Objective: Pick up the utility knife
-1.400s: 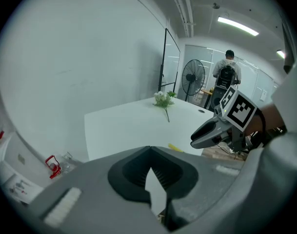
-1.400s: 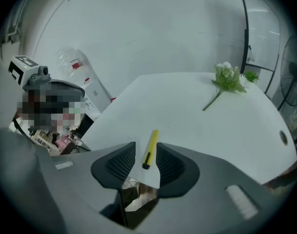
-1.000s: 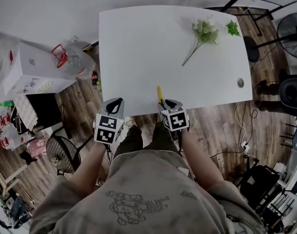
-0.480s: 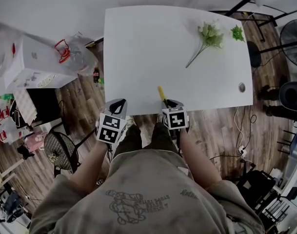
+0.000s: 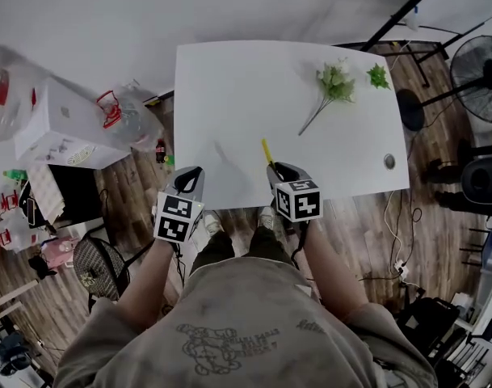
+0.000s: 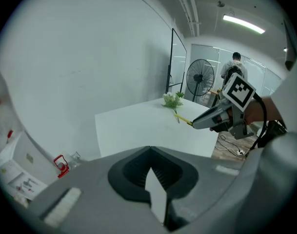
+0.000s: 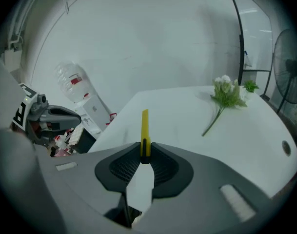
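Note:
The yellow utility knife (image 7: 145, 128) is clamped between the jaws of my right gripper (image 7: 145, 156), its slim body sticking out forward over the white table (image 7: 187, 130). From the head camera the knife (image 5: 267, 152) points away from the right gripper (image 5: 279, 170), above the table's near edge. My left gripper (image 5: 190, 176) hovers at the near left edge of the table (image 5: 229, 103), jaws shut with nothing between them. In the left gripper view the left gripper (image 6: 149, 164) faces the table (image 6: 138, 126), and the right gripper with the knife (image 6: 185, 120) shows at right.
A sprig of artificial flowers (image 5: 330, 83) lies at the table's far right, with a small green leaf piece (image 5: 378, 76) beside it. A grommet hole (image 5: 388, 162) marks the right near corner. White boxes (image 5: 64, 128), a water bottle and clutter fill the floor at left; a fan (image 5: 476, 63) stands right.
The head view has shifted, so the table sits lower in frame. The right gripper still holds the knife and has risen slightly off the table; the left gripper stays shut.

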